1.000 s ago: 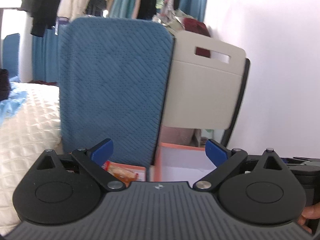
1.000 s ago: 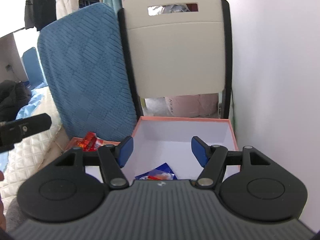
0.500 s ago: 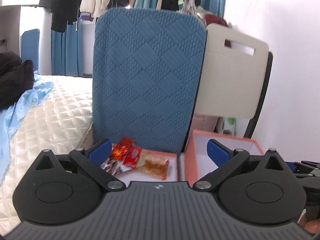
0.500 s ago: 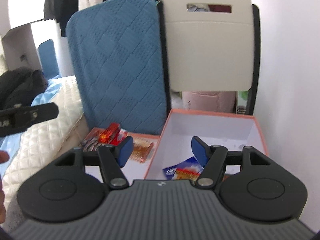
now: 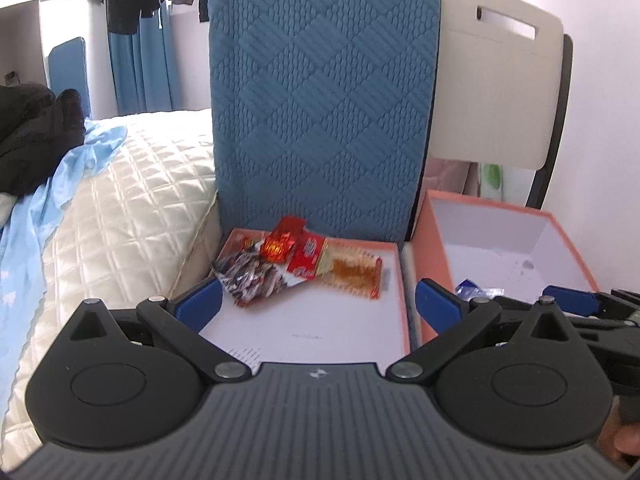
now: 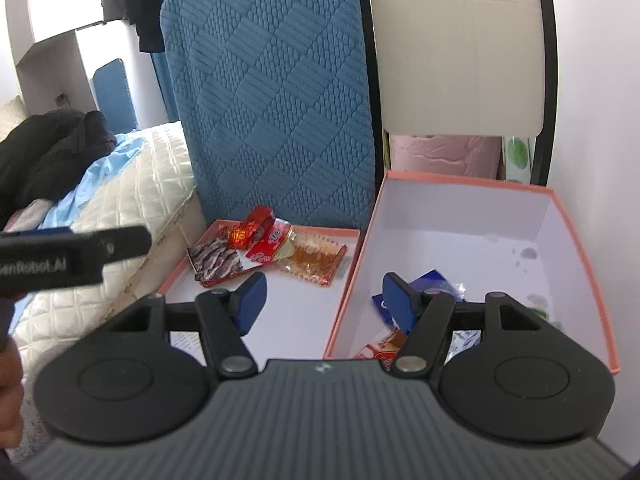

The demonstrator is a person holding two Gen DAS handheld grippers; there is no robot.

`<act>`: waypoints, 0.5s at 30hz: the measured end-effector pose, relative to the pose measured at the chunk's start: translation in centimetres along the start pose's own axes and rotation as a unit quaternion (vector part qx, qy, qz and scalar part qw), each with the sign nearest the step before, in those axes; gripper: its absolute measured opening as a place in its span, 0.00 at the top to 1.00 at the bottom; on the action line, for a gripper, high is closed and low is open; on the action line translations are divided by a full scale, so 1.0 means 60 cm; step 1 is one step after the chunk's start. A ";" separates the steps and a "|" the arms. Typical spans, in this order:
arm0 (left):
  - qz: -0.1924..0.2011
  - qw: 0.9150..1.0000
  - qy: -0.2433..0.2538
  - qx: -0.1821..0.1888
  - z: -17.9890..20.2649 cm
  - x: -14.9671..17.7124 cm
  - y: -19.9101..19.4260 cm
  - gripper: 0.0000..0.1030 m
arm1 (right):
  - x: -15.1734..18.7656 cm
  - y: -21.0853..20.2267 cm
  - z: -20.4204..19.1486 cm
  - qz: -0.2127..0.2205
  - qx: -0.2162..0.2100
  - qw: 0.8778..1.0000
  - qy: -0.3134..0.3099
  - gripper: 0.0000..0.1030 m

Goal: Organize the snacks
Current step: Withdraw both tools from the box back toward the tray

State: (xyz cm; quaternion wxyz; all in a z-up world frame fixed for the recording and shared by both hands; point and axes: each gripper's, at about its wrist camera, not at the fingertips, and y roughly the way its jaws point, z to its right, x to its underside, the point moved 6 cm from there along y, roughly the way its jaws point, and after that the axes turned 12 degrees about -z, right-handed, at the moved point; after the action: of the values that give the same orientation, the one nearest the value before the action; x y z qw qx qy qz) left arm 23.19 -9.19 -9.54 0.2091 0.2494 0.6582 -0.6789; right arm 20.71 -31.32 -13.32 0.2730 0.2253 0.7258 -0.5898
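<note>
Orange-rimmed shallow lid (image 5: 394, 280) at left holds four snack packets — a dark fish-print packet (image 5: 256, 280), a red foil candy (image 5: 280, 242), a red sachet (image 5: 307, 258) and a clear orange-filled packet (image 5: 352, 272). Beside it, touching, the deeper orange box (image 6: 576, 240) holds a blue packet (image 6: 434, 282) and a red one (image 6: 382, 350). I hold my left claw (image 5: 316, 304) released above the lid, my right claw (image 6: 324, 296) released over the seam — both empty. Blue quilted chair back (image 6: 280, 92) stands behind.
</note>
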 end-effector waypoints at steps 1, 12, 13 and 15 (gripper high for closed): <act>-0.003 1.000 0.000 -0.001 -0.001 0.000 0.000 0.00 | 0.002 0.006 0.000 -0.001 0.003 1.000 0.003 0.36; -0.059 0.996 -0.030 0.068 -0.027 -0.052 -0.030 0.00 | 0.007 0.064 0.008 -0.011 0.031 0.999 0.031 0.36; -0.067 0.994 -0.037 0.078 -0.029 -0.057 -0.032 0.00 | 0.007 0.070 0.008 -0.012 0.030 0.999 0.033 0.36; -0.076 0.993 -0.048 0.081 -0.031 -0.069 -0.037 0.00 | 0.003 0.082 0.006 -0.015 0.026 0.999 0.039 0.36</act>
State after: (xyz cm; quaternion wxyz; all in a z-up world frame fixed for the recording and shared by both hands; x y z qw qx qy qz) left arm 25.19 -7.40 -5.26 0.1674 0.1819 0.6076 -0.7548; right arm 23.81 -30.68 -17.13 0.2298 0.2442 0.7233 -0.6037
